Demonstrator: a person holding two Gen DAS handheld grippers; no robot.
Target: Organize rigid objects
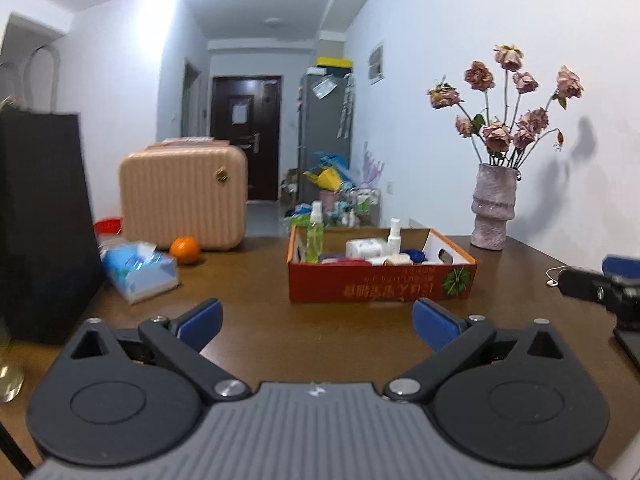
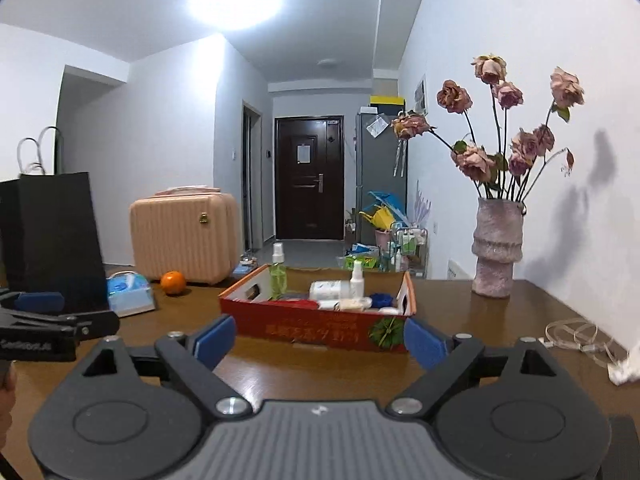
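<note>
A red cardboard box [image 1: 380,284] sits on the brown table [image 1: 320,344]; it also shows in the right wrist view [image 2: 316,326]. Inside stand a green spray bottle [image 1: 315,236], a small white spray bottle [image 1: 394,236], a white boxy item [image 1: 362,249], a blue item [image 2: 380,300] and other small things. An orange [image 1: 184,250] and a blue tissue pack [image 1: 138,272] lie to the box's left. My left gripper [image 1: 318,326] is open and empty, short of the box. My right gripper [image 2: 320,342] is open and empty, close to the box's front.
A pink ribbed case [image 1: 184,196] stands behind the orange. A black paper bag [image 1: 40,220] stands at far left. A vase of dried roses [image 1: 494,212] stands at back right by the wall. A white cable [image 2: 580,338] lies at right.
</note>
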